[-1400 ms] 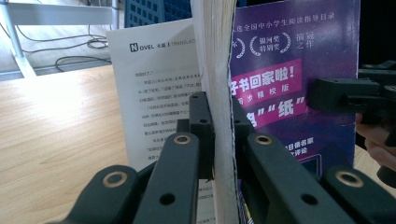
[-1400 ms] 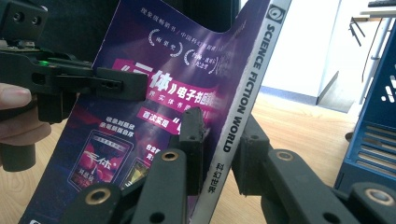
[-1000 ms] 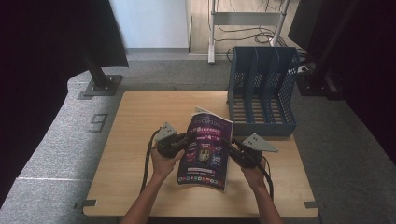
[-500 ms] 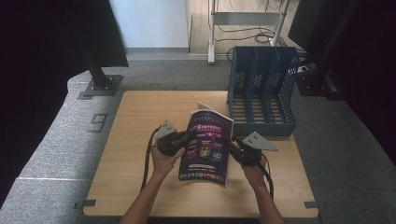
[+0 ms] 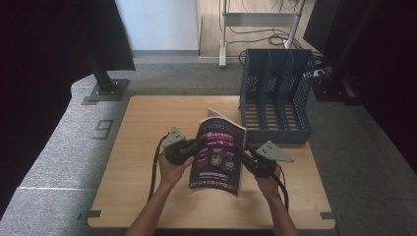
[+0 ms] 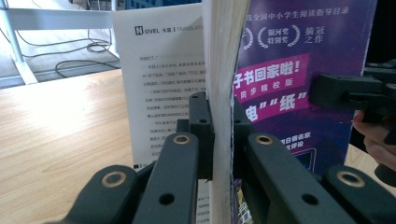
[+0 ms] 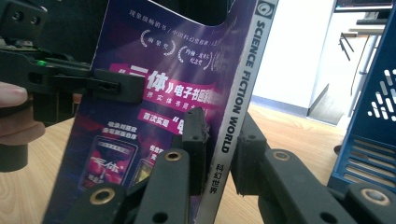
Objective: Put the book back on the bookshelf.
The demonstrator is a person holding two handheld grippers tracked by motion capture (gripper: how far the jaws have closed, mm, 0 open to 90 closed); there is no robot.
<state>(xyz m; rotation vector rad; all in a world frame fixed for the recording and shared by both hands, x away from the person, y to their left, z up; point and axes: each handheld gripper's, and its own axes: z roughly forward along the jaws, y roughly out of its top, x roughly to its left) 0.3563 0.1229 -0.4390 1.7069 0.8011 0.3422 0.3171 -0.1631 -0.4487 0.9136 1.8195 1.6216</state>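
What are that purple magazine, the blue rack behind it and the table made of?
The magazine looks like paper: a glossy printed cover that catches the light, and a stack of thin white page edges in the left gripper view. The blue rack seems to be moulded plastic, judging by its perforated walls and slatted floor. The table shows light wood grain with a matte finish, possibly laminate.
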